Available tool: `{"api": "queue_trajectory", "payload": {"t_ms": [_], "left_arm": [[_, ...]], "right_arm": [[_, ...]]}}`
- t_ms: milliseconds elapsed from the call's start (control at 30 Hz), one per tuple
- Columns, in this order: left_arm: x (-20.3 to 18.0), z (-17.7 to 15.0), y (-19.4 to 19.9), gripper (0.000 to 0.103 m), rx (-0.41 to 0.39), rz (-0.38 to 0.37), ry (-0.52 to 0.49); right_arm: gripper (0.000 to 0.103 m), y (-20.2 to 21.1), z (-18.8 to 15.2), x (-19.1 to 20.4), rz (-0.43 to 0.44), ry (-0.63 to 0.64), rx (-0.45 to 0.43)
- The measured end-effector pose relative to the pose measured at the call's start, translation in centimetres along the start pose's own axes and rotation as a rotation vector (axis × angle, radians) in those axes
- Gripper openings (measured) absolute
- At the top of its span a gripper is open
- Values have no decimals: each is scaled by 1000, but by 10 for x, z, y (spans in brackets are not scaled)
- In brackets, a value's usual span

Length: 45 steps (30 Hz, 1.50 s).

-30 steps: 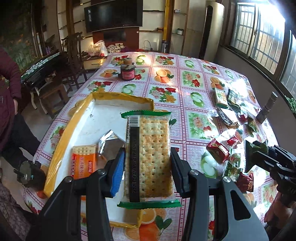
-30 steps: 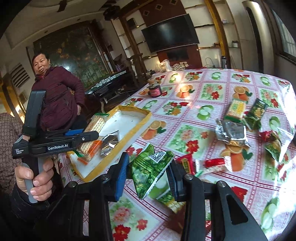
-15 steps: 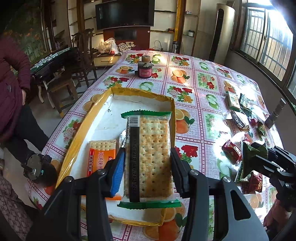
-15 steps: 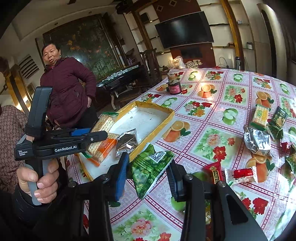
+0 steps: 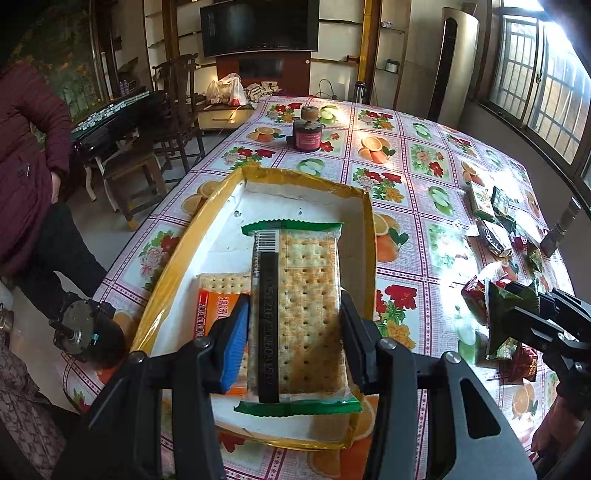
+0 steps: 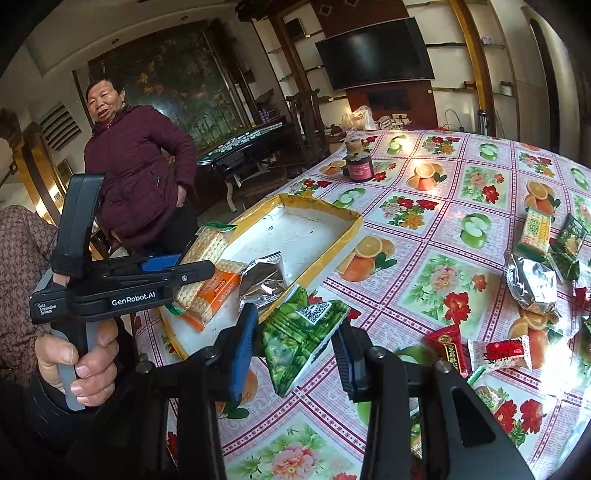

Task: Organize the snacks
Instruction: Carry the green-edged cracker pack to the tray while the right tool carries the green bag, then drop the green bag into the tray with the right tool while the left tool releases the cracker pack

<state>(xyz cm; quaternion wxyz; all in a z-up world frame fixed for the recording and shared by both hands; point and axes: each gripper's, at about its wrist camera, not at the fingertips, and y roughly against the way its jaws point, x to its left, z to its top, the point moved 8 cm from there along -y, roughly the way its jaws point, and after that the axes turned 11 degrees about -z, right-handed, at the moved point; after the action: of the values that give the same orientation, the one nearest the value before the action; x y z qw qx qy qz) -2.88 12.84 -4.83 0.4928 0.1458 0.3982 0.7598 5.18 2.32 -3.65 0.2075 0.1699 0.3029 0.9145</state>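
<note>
- Left gripper [image 5: 293, 343] clamps the cracker pack [image 5: 299, 317], long axis along the fingers, directly above the yellow-rimmed tray [image 5: 364, 206].
- Right gripper [image 6: 295, 354] pinches a green snack packet [image 6: 299, 336] beside the tray's near corner, farther off.

Dark jar [image 5: 307, 135] on floral tablecloth [image 5: 417, 173]; television [image 5: 259, 26]; bystander in maroon jacket [image 6: 136, 173].

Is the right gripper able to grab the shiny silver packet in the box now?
Probably not yet. The right gripper is shut on a green snack bag, so its jaws are full. The silver packet lies uncovered in the yellow-rimmed box, just ahead.
</note>
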Motion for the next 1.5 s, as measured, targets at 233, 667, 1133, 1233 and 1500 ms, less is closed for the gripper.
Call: {"api": "queue_trajectory", "payload": {"t_ms": [233, 667, 1133, 1233, 1500], "left_arm": [[22, -7, -3, 48, 14, 13, 37], [42, -10, -16, 48, 35, 6, 70], [50, -16, -36, 48, 87, -14, 98], [53, -18, -40, 48, 98, -13, 107], [57, -21, -47, 48, 114, -4, 113]], "right_arm": [[39, -19, 9, 14, 45, -4, 11], [39, -81, 42, 53, 109, 12, 49], [39, -151, 50, 63, 97, 25, 138], [39, -161, 46, 63, 98, 25, 158], [39, -173, 38, 64, 78, 45, 188]]}}
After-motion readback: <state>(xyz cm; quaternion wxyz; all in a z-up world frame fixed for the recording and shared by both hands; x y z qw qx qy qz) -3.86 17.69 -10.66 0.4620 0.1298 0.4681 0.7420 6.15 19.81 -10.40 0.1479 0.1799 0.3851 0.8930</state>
